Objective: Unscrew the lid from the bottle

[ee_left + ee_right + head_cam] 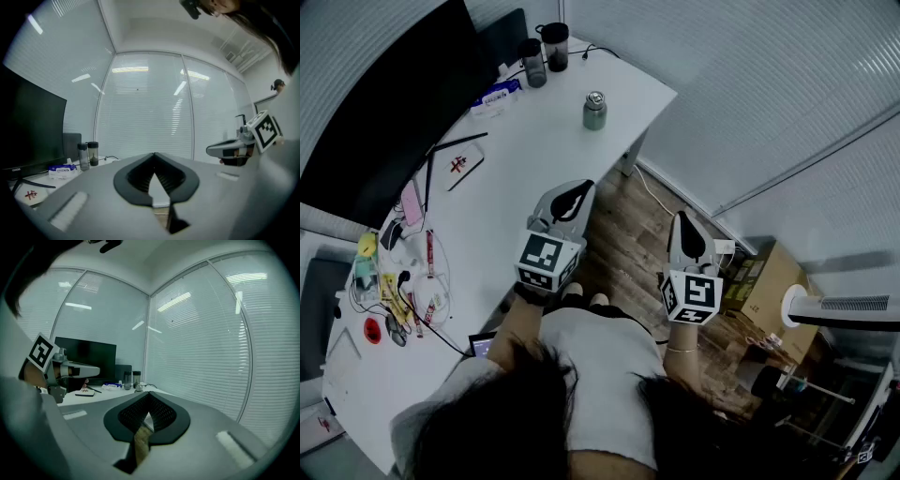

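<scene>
A small grey-green bottle (pixel 594 112) with a silver lid stands upright on the white table (pixel 534 141), toward its far right corner. In the right gripper view the bottle (pixel 138 387) is small and far off, beyond the jaws. My left gripper (pixel 580 187) hovers at the table's near edge, well short of the bottle, shut and empty. My right gripper (pixel 682 217) hangs over the wooden floor to the right of the table, also shut with nothing held. Both sets of jaws meet at a point, the left gripper (pixel 153 155) and the right gripper (pixel 149 394) alike.
Two dark tumblers (pixel 543 52) stand at the table's far edge beside a tissue pack (pixel 495 97). A black monitor (pixel 384 103) lines the left side. A notebook with a pen (pixel 461 167), cables and small items (pixel 398 281) lie on the left. A cardboard box (pixel 764 277) sits on the floor.
</scene>
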A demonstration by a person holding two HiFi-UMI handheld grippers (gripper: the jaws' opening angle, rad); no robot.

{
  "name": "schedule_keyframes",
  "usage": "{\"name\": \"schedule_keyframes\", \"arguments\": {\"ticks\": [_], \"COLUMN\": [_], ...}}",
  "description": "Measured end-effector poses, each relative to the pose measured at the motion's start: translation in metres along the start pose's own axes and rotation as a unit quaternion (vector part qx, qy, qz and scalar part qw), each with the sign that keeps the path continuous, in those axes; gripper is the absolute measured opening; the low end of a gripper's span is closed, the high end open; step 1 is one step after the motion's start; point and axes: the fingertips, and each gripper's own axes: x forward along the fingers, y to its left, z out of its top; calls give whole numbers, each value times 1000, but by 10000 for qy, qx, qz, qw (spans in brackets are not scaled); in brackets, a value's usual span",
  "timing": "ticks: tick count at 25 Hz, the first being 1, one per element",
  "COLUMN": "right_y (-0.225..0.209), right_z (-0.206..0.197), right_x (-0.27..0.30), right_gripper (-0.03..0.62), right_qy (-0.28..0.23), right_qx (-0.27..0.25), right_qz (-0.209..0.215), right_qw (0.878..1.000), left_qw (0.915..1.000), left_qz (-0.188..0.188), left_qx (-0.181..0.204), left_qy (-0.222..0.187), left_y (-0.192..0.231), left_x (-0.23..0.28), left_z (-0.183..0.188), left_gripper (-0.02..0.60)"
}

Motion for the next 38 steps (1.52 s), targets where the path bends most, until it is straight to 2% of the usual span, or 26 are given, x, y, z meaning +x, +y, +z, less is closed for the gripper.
{"name": "schedule_keyframes", "arguments": {"ticks": [5,14,17,20,23,27,30,38], "right_y": [-17,-19,-18,-20,-25,-38,-54,-77], "right_z": [1,3,4,2,-2,-6,-9,7], "right_x": [-11,-25,-23,-14,2,38,75,169], "right_gripper": [2,8,53,71,84,113,120,172], "right_qy": [-129,-317,-330,-312,-275,-162,-52,18], "right_qx": [97,253,326,400,470,592,725,815], "right_qz": [-116,187,271,333,375,404,358,575], "right_qw": [9998,9990,9986,9982,9978,9973,9967,9950], "left_qw": [10000,9998,9997,9997,9997,9993,9991,9987], "left_qz": [91,128,164,189,155,82,82,277], "left_qx": [34,-65,-71,-100,-171,-332,-371,-380], "left_qy": [-7,-141,-147,-112,-27,114,205,212], "left_y": [-10,-22,-21,-15,-6,12,32,91], "left_x": [0,-13,-12,-4,13,47,82,158], "left_z": [2,3,5,2,-6,-18,-21,-9], "left_gripper": [60,63,90,119,167,185,236,273]}}
